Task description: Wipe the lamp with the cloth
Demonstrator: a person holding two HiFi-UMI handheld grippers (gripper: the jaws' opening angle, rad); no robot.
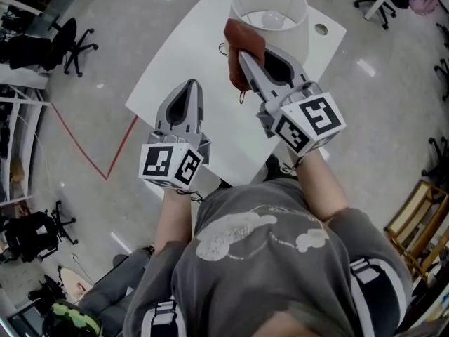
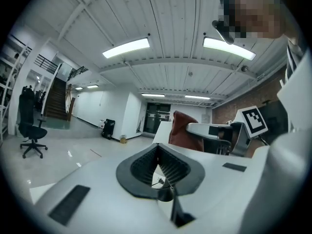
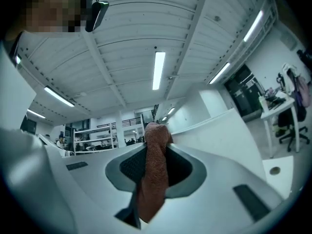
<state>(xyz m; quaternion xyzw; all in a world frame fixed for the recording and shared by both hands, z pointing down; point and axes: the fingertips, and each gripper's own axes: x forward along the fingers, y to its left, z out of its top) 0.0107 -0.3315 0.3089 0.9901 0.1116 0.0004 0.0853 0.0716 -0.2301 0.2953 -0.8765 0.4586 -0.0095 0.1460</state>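
The right gripper [image 1: 243, 56] pinches the brown cloth [image 1: 244, 37] just beside the white lampshade [image 1: 298, 30], the left gripper [image 1: 189, 84] is closed and empty; wiping seems to be beginning, and needs a sweep along its wall.

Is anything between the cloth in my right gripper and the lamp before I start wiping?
Nothing visible stands between them. The cloth in the right hand-held gripper is right at the side of the lamp; the left hand-held gripper hangs well aside.

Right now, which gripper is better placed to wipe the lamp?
Right. The right gripper is shut on the cloth, close beside the lamp. The left gripper is shut, empty and farther from it.
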